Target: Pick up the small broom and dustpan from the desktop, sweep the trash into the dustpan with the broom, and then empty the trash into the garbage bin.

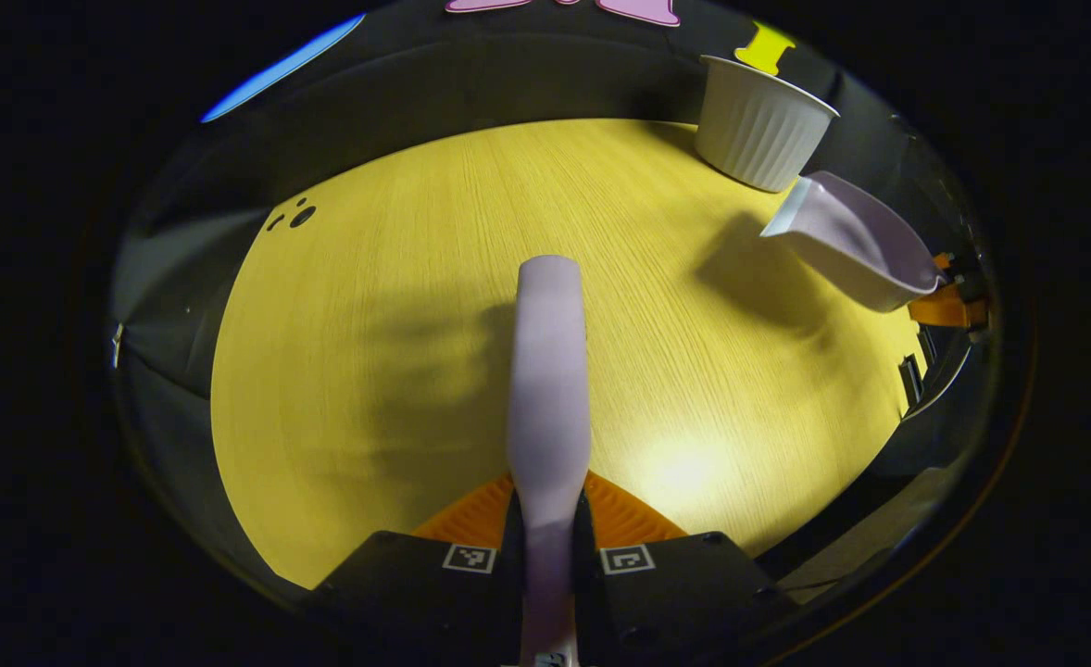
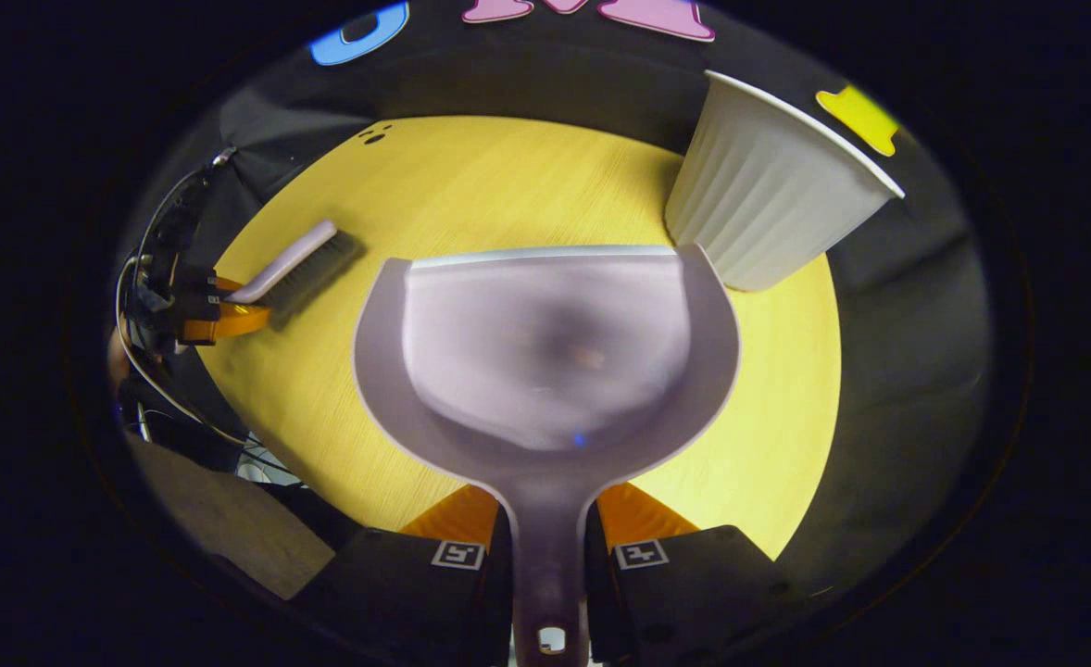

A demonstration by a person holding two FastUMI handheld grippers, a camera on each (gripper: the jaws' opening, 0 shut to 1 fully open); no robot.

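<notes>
My left gripper [image 1: 548, 519] is shut on a pale lilac small broom [image 1: 548, 371], whose back runs forward over the yellow wooden table [image 1: 397, 306]. In the right gripper view, the same broom [image 2: 300, 264] shows dark bristles and hangs over the table's left part, held by the left gripper [image 2: 221, 310]. My right gripper [image 2: 548, 547] is shut on the handle of the lilac dustpan [image 2: 545, 352], its lip close to the white ribbed garbage bin [image 2: 768, 195]. The left gripper view shows the dustpan [image 1: 856, 241] held above the table, just in front of the bin [image 1: 758, 130].
A few small dark spots [image 1: 295, 218] lie near the table's far left edge, also visible as dark spots [image 2: 374, 136] in the right gripper view. Cables and a person's hand sit behind the left gripper. The booth's black cloth wall rings the table.
</notes>
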